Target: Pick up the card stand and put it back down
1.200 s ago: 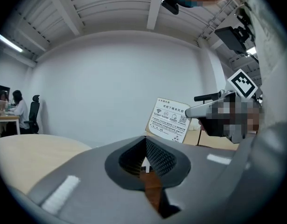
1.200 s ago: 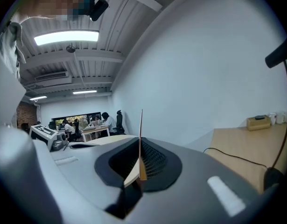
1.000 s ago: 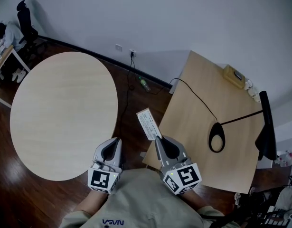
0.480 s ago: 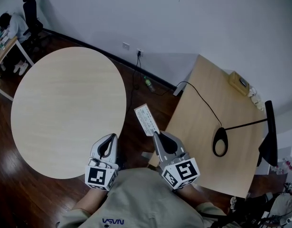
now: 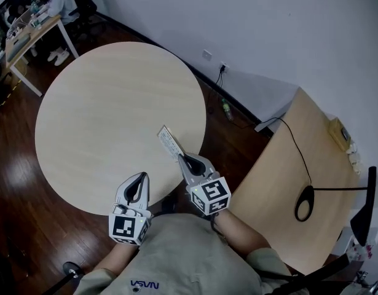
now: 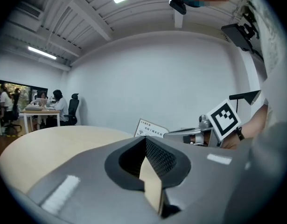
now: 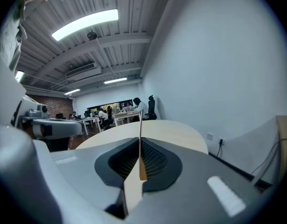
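Largest in view: a round pale wooden bench (image 5: 109, 115) on a dark plank floor (image 5: 29, 226), with a rectangular light wooden bench (image 5: 287, 183) off to its right. Nearer the camera, the grey right tool (image 5: 185, 160), clamped narrow on the lower edge of a white printed card stand (image 5: 169, 142). Holds that card stand tilted above the near right part of the round bench, and shows it edge-on between the pads in the right gripper view. Beside it, well apart from the card stand, the grey left tool (image 5: 138, 182), closed with nothing between its pads, near the round bench's front rim.
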`<action>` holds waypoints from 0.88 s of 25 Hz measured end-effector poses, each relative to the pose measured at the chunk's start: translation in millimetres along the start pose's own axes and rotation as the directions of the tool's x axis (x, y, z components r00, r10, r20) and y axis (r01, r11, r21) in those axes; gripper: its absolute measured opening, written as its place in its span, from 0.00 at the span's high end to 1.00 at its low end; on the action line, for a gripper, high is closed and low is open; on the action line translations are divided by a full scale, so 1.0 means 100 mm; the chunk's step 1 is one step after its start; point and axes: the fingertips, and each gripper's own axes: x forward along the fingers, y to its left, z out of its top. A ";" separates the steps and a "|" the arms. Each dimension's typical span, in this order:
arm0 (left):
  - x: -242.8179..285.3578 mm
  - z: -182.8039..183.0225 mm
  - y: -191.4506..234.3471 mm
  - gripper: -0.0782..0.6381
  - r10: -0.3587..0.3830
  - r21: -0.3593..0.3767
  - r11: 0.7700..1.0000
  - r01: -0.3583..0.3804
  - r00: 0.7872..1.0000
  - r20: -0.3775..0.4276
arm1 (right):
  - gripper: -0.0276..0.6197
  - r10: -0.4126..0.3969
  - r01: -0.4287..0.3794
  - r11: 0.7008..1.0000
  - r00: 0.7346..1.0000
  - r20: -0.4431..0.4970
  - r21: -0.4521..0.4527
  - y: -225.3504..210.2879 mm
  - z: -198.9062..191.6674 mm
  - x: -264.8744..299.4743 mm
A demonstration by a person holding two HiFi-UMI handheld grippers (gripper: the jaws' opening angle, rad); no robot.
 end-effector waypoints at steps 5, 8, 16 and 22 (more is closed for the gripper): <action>-0.17 -0.12 0.46 0.89 0.069 -0.004 0.998 -0.069 0.996 -0.054 | 0.94 0.032 -0.032 0.999 0.992 -0.118 -0.004 0.14 -0.51 0.60; -0.20 -0.15 0.63 0.89 0.077 -0.006 0.997 -0.078 0.995 -0.069 | 0.94 0.037 -0.038 0.999 0.984 -0.173 -0.002 0.15 -0.75 0.86; -0.17 -0.23 0.80 0.89 0.089 -0.043 0.995 -0.094 0.992 -0.092 | 0.94 0.043 -0.033 0.998 0.969 -0.245 0.046 0.13 -1.08 1.10; -0.06 -0.25 0.77 0.89 0.020 -0.074 0.997 -0.026 0.996 -0.084 | 0.91 0.023 -0.011 0.999 0.962 -0.274 0.047 0.08 -1.06 1.07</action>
